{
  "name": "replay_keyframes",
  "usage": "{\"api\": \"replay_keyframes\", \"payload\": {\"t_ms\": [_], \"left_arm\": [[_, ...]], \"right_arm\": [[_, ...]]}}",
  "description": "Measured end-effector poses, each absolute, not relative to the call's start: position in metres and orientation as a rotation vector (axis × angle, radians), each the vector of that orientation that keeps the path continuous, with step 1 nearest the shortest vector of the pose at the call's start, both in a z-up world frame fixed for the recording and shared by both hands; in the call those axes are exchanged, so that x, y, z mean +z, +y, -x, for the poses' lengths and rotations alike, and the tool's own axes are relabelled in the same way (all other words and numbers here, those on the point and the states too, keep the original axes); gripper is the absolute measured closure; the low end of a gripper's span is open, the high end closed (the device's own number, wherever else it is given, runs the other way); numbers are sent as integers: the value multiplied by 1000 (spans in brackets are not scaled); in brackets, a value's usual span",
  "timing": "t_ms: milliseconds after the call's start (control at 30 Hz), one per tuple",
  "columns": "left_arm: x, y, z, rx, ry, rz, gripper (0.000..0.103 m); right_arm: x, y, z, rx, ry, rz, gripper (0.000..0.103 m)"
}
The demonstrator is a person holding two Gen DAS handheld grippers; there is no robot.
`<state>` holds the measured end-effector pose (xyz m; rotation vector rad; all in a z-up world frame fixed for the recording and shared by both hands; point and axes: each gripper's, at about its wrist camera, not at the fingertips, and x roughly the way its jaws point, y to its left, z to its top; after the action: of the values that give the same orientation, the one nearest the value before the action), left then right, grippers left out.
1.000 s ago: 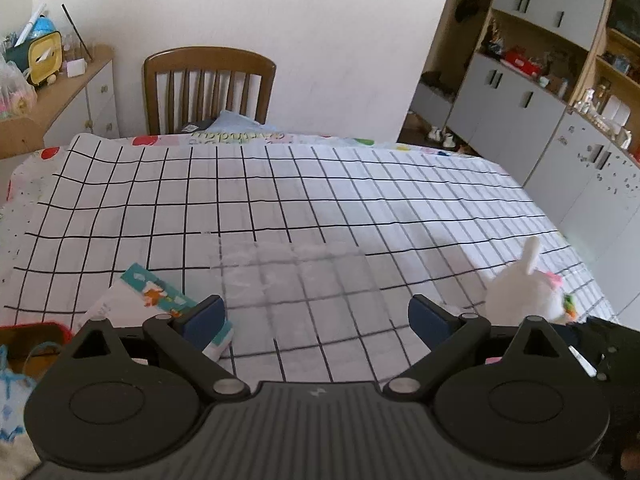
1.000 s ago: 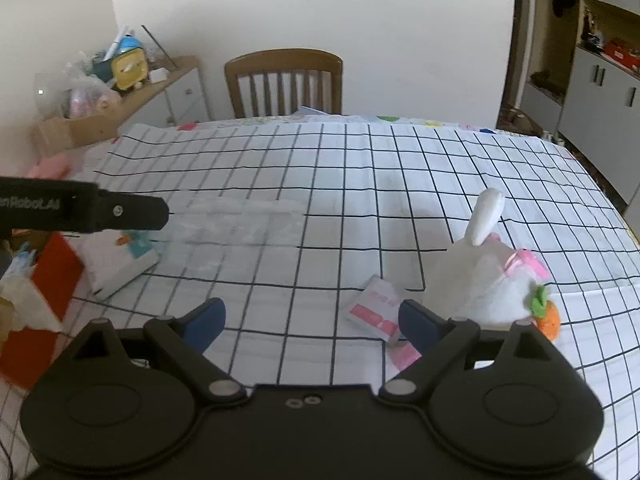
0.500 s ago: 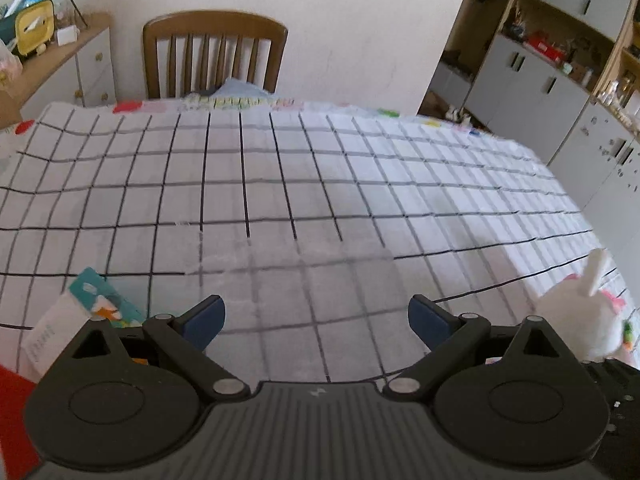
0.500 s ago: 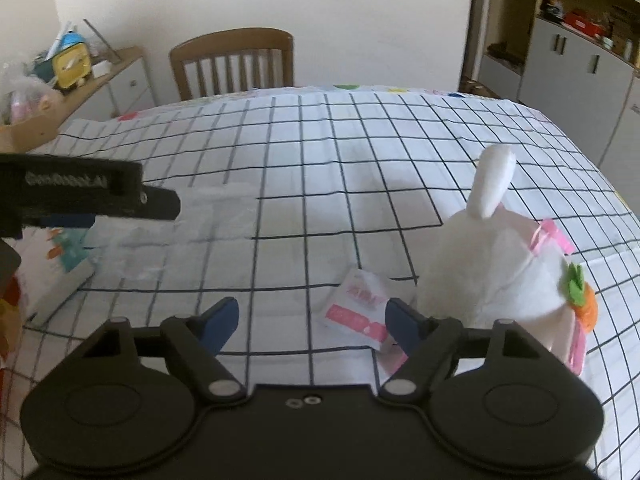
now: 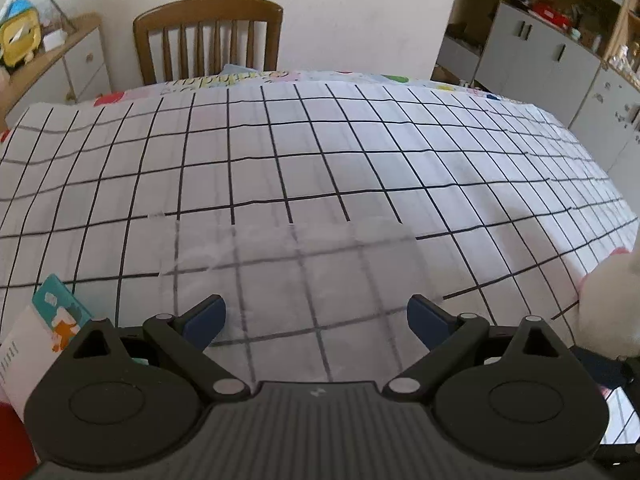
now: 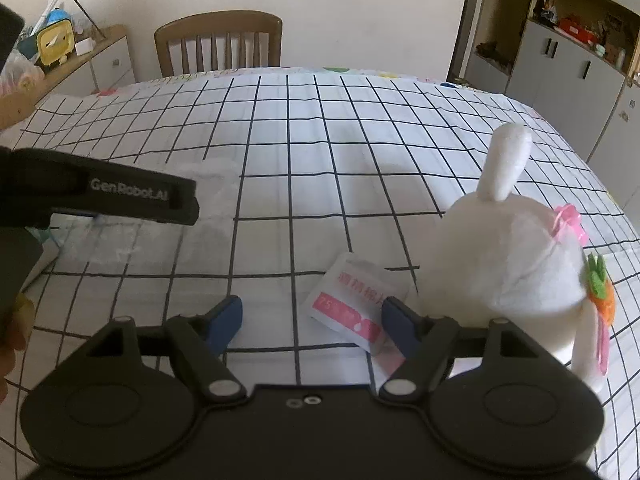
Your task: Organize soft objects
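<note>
A white plush rabbit (image 6: 512, 264) with a pink bow and an orange carrot sits on the checked tablecloth (image 6: 320, 140), just right of my right gripper (image 6: 312, 320), which is open and empty. A white and pink wipe packet (image 6: 352, 300) lies between its fingertips. A clear plastic bag (image 5: 296, 280) lies flat in front of my left gripper (image 5: 316, 316), which is open and empty just above it. The rabbit's edge shows in the left wrist view (image 5: 608, 304). The bag also shows in the right wrist view (image 6: 160, 224), partly behind the left gripper's body.
A tissue pack with a teal print (image 5: 44, 332) lies at the left, with a red object (image 5: 12, 440) nearer me. A wooden chair (image 5: 208, 40) stands at the far edge. A side cabinet (image 5: 60, 64) with clutter is left; cupboards (image 5: 560, 56) are right.
Both grippers have moved forward and lower over the table. The right gripper has closed in on the wipe packet and rabbit; the left one on the clear bag. Both stay open.
</note>
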<state>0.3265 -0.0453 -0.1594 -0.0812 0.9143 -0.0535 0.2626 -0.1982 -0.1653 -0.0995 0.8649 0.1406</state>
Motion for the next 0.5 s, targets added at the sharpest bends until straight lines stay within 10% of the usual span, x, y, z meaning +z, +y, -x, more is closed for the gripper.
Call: {"api": "replay_keyframes", "payload": {"t_ms": [200,500], "left_arm": [[-159,-49,-325,-31,889,13,23],[-154,-27,-331,7,871,42,93]], "right_arm": [[-164,-201,-264,125,864,80,37],[-161,-206,-265,89,851,88,69]]}}
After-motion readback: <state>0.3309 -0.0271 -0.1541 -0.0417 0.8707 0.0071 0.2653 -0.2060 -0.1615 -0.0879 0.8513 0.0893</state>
